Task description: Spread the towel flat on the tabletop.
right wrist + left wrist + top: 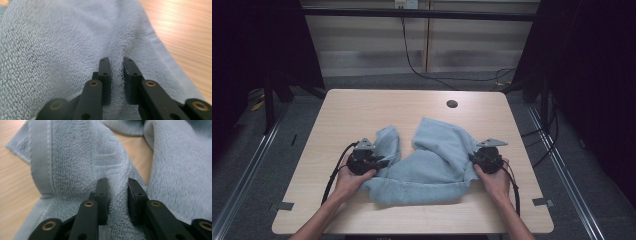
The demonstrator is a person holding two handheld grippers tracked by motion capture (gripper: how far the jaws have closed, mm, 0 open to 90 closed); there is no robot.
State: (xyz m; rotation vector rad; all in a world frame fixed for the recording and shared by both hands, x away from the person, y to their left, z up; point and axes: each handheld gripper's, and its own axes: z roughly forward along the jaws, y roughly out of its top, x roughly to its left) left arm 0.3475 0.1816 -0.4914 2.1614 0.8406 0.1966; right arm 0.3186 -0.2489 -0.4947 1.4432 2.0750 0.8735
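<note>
towel: a light blue-grey towel (432,162) lies crumpled in the lower middle of the high view, on the table (357,112), its far edge bunched into two humps with bare wood between them.
left hand-held gripper: the left hand-held gripper (379,162) sits at the towel's left side, left of centre in the high view; its jaws pinch a raised ridge of terry.
right hand-held gripper: the right hand-held gripper (473,159) sits at the towel's right side, clenched on a thin fold of cloth.
why held so: one grip at each side looks like a hold for lifting and spreading or folding the cloth; pinching a ridge gives each pair of jaws cloth to bite on.
high view adds: the whole layout, both hands, and the small dark hole (452,104) near the table's far edge.
left gripper view adds: the woven hem band (45,165) at upper left, and the pleat squeezed between the jaws.
right gripper view adds: the tight pinch at centre frame, loops of terry bulging between the jaws, bare wood at upper right.
</note>
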